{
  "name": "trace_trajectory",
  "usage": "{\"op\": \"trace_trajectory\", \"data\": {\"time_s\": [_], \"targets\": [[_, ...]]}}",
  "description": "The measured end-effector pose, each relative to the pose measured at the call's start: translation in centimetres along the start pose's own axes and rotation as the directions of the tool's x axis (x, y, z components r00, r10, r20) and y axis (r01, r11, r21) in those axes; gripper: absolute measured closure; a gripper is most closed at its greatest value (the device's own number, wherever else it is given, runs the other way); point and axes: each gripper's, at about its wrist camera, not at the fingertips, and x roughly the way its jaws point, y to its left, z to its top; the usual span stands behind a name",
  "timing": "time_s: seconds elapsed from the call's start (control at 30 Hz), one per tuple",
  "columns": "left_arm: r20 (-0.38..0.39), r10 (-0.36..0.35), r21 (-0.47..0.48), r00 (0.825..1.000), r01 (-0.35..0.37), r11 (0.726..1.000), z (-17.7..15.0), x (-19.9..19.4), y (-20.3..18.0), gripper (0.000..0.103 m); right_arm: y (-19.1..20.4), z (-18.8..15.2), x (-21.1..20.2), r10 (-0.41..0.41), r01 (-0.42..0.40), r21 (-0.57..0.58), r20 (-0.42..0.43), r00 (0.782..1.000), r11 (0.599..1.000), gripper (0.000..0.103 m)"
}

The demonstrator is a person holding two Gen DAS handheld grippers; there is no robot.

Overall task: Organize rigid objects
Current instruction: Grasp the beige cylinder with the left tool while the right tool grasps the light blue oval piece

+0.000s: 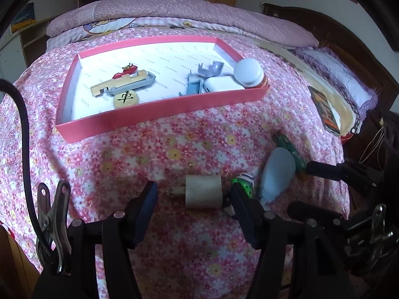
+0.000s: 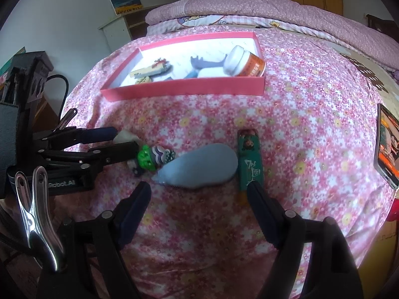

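Readable text: "Robot.AI" on your left claw (image 2: 129,144) body; the chess piece (image 1: 126,97) in the pink box (image 1: 159,114) bears 車. Green stick (image 2: 250,164) has white characters, unreadable. Your left claw is part open, straddling the plug (image 1: 203,191) on the bedspread (image 1: 174,149), pads not touching it. Your right claw (image 2: 199,194) is wide, empty, near the blue oval (image 2: 199,168). Green toy (image 2: 152,158) sits between them. Bedspread clear between loose items and box; phone (image 2: 386,147) by the right edge.
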Motion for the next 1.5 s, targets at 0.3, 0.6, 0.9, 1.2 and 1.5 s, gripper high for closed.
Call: {"op": "trace_trajectory", "data": {"time_s": [0.3,0.6,0.9,1.2,1.5], "targets": [[0.007,0.068,-0.04,0.998,-0.068,0.997,-0.1,0.7,1.1,0.039,0.3,-0.2,0.1,0.002,-0.002,-0.024,0.008,1.0,1.0,0.022],[0.032,0.095,0.011,0.995,-0.095,0.995,-0.6,0.7,0.3,0.057,0.5,-0.2,0.3,0.002,-0.001,-0.035,0.006,1.0,0.999,0.022],[0.055,0.082,-0.017,0.995,-0.081,0.997,-0.7,-0.4,1.1,0.057,1.1,0.2,0.5,0.025,-0.025,-0.058,0.0,1.0,0.998,0.022],[0.057,0.072,-0.056,0.996,-0.069,0.996,-0.8,-0.8,2.1,0.057,1.2,0.7,2.5,-0.024,0.02,-0.111,-0.035,0.999,0.994,0.022],[0.048,0.071,-0.057,0.996,-0.068,0.996,-0.9,-0.6,2.1,0.057,1.3,1.2,3.2,-0.025,0.021,-0.18,-0.02,0.999,0.983,0.018]]}}
